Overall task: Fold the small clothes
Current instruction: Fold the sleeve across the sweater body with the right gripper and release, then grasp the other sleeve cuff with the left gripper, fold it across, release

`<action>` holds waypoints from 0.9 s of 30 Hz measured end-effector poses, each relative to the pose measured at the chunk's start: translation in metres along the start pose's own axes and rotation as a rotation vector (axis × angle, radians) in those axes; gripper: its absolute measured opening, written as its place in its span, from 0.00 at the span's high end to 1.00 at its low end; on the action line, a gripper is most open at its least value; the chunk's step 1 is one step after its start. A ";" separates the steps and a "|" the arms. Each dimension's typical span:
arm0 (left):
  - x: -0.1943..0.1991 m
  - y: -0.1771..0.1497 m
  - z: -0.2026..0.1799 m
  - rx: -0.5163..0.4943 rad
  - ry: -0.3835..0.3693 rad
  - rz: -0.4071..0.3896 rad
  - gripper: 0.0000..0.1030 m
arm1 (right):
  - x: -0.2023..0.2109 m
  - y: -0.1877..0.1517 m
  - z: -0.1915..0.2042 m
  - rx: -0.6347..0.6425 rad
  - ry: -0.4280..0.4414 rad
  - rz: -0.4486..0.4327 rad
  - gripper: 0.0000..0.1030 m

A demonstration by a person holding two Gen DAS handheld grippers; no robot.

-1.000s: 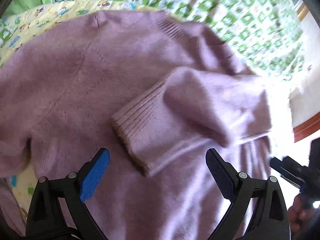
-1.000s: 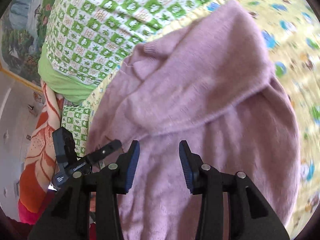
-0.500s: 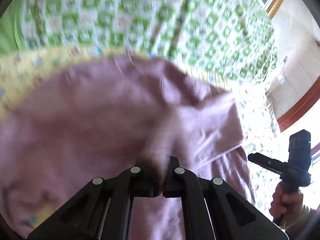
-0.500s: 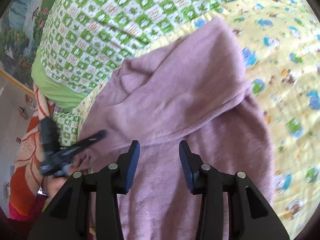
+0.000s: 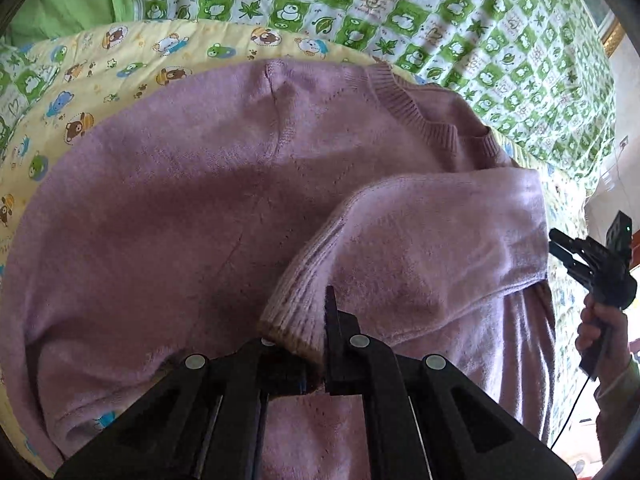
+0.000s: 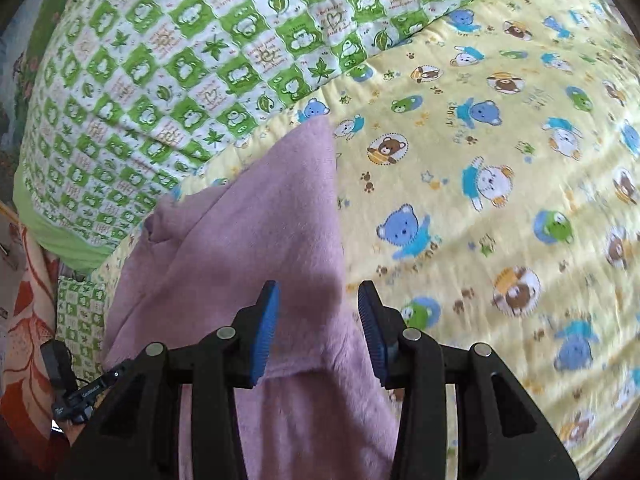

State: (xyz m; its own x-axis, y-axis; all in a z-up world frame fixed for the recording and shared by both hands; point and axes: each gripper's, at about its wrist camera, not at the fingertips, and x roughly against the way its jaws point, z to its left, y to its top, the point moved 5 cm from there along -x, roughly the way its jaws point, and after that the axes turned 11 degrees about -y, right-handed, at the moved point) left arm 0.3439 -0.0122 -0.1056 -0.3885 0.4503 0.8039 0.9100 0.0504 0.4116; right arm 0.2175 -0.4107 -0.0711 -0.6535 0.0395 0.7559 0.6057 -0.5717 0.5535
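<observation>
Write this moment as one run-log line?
left gripper: shut on sleeve cuff | right gripper: open over purple sweater | surface: yellow bear blanket

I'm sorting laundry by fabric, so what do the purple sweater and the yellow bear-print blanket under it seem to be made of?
Purple sweater: probably a soft wool or acrylic knit, matte and fuzzy, with ribbed cuff and neckline. Yellow bear-print blanket: likely printed cotton, matte, faintly crinkled, perhaps padded; the fibre can't be confirmed.
</observation>
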 end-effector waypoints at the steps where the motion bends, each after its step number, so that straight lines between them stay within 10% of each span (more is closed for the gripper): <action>1: -0.005 0.003 0.001 0.011 0.005 -0.002 0.97 | -0.010 0.006 -0.001 0.006 -0.024 -0.001 0.58; 7: 0.005 -0.007 0.020 0.051 0.013 0.004 0.97 | -0.049 0.023 0.001 -0.001 0.010 0.010 0.55; 8: 0.004 -0.007 0.019 0.051 0.013 0.005 0.97 | -0.048 0.023 0.004 0.020 0.012 0.007 0.63; 9: 0.005 -0.005 0.015 0.050 0.007 0.002 0.97 | -0.046 0.024 0.008 0.043 0.015 0.005 0.93; 16: -0.005 0.010 -0.014 0.024 -0.063 -0.008 0.97 | 0.000 0.048 -0.001 0.096 -0.025 -0.100 0.92; 27: -0.027 0.008 0.013 0.104 -0.030 0.055 0.89 | -0.041 0.032 0.004 0.183 -0.252 -0.068 0.90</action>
State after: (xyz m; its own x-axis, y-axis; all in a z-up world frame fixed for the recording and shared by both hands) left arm 0.3633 -0.0118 -0.1294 -0.3346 0.4815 0.8100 0.9405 0.1165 0.3193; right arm 0.2655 -0.4271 -0.0832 -0.5762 0.2875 0.7651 0.6508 -0.4049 0.6423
